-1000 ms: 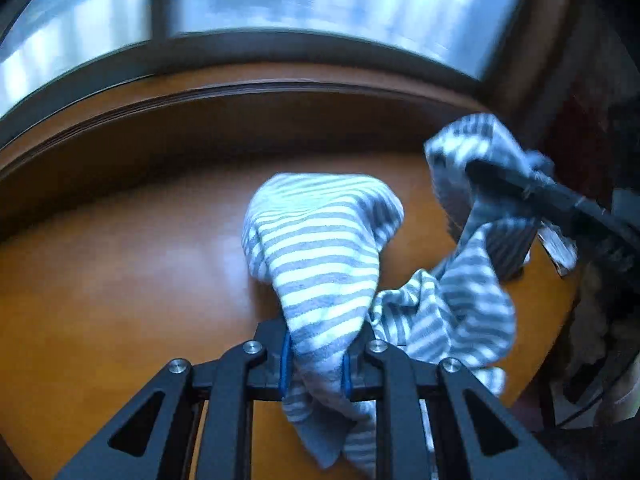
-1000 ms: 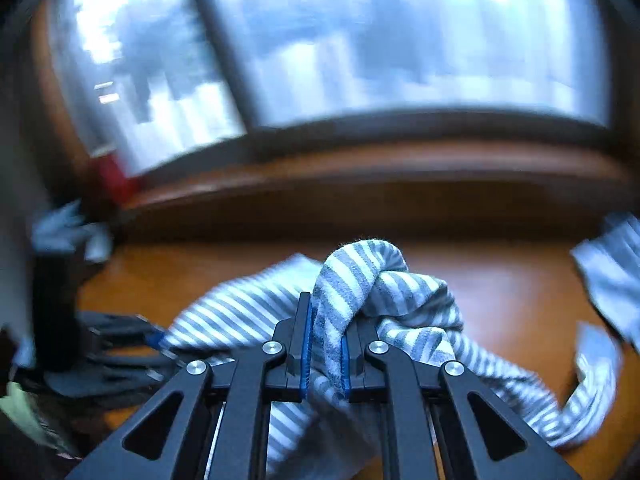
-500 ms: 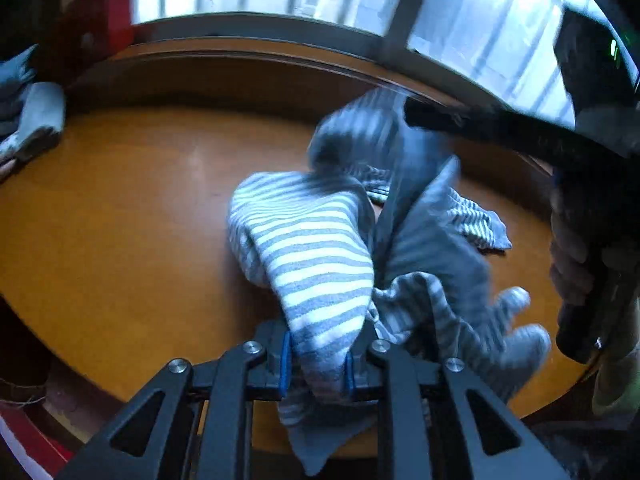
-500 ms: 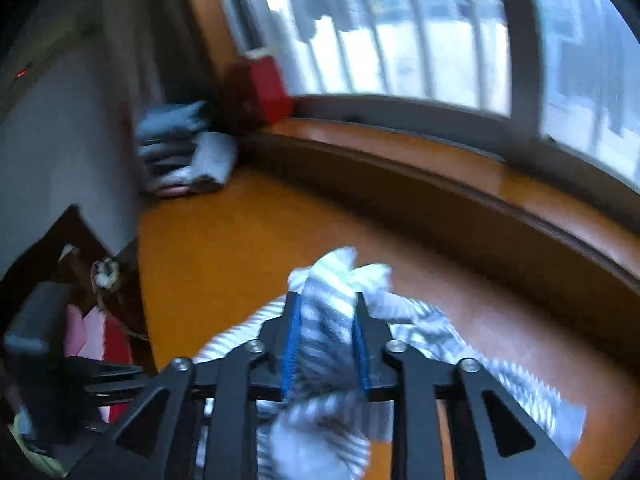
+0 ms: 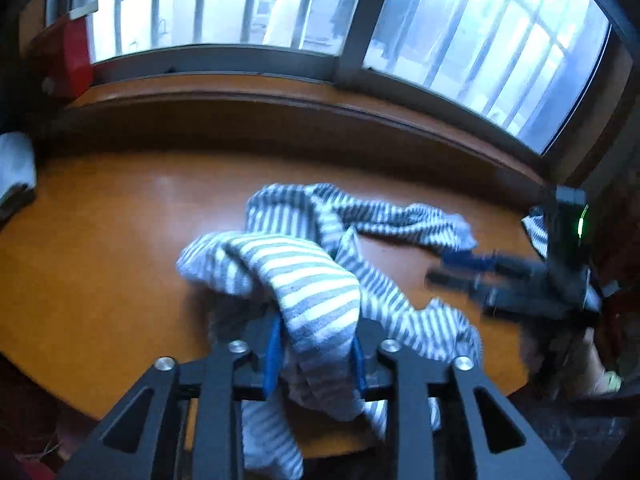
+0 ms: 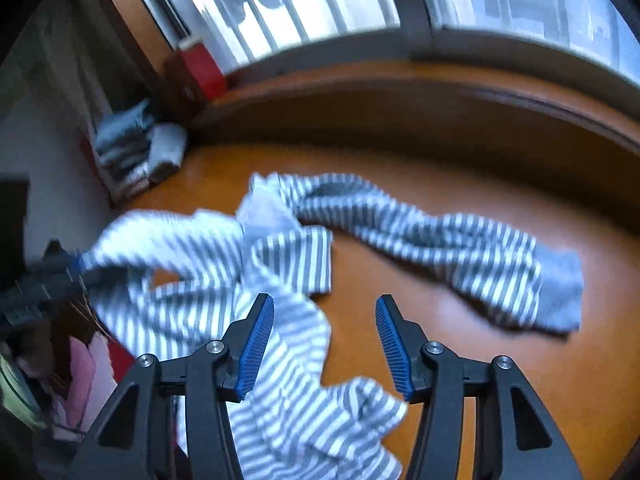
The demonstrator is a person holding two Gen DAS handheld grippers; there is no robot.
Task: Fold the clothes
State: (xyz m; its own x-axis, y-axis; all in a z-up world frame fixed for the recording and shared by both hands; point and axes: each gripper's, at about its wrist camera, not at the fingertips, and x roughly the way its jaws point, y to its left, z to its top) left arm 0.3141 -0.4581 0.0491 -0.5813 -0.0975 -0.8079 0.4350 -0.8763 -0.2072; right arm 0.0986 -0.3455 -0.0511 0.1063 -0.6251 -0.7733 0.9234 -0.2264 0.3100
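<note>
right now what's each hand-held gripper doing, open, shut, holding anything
Left hand-held gripper: jaws opening, striped garment still bunched between the pads and touching them.
Right hand-held gripper: jaws opening, nothing between the pads; garment lies loose below.

Orange-brown wooden table [image 5: 100,240], glossy, set against a raised wooden ledge under the window; a crumpled grey-and-white striped garment [image 6: 420,232] sprawls across its middle, and a stack of folded clothes [image 6: 136,148] sits at its far left corner.
</note>
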